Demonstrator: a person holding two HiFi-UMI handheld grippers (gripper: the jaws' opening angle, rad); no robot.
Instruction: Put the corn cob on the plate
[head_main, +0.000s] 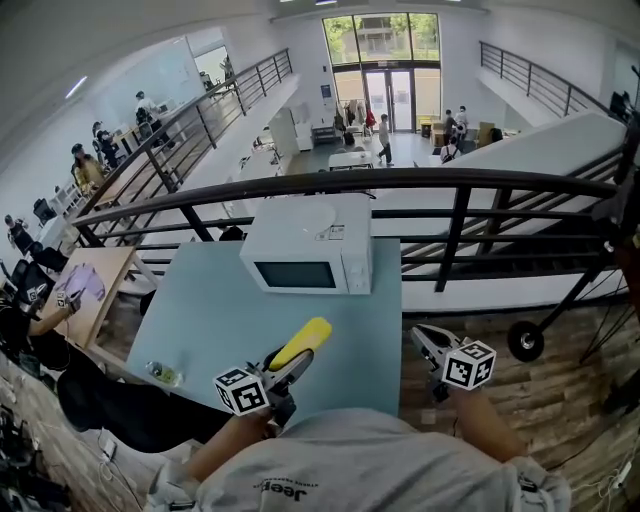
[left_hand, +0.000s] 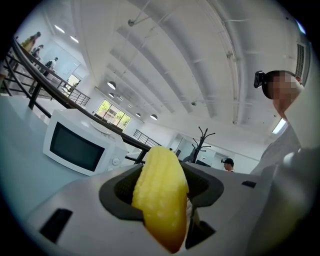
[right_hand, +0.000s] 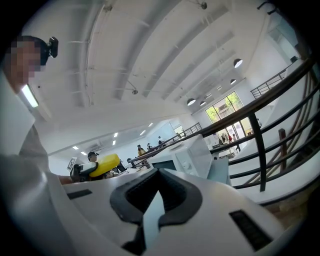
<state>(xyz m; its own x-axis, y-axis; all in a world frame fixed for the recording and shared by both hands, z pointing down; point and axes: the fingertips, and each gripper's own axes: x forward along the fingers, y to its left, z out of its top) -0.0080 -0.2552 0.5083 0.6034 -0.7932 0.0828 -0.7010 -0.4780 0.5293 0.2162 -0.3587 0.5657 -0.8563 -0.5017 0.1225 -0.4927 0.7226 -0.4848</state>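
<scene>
My left gripper (head_main: 288, 366) is shut on a yellow corn cob (head_main: 308, 337) and holds it over the near edge of a light blue table (head_main: 200, 300). In the left gripper view the corn cob (left_hand: 161, 195) stands between the jaws and points toward a white microwave (left_hand: 80, 147). A white plate (head_main: 305, 216) lies on top of the microwave (head_main: 310, 258). My right gripper (head_main: 424, 338) hangs off the table's right edge above the wooden floor. It shows shut and bare (right_hand: 156, 172).
A black railing (head_main: 400, 182) runs behind the table, with a drop to a lower hall beyond it. A small green object (head_main: 162, 374) lies on the table's near left corner. A black wheel (head_main: 525, 340) stands on the floor at the right.
</scene>
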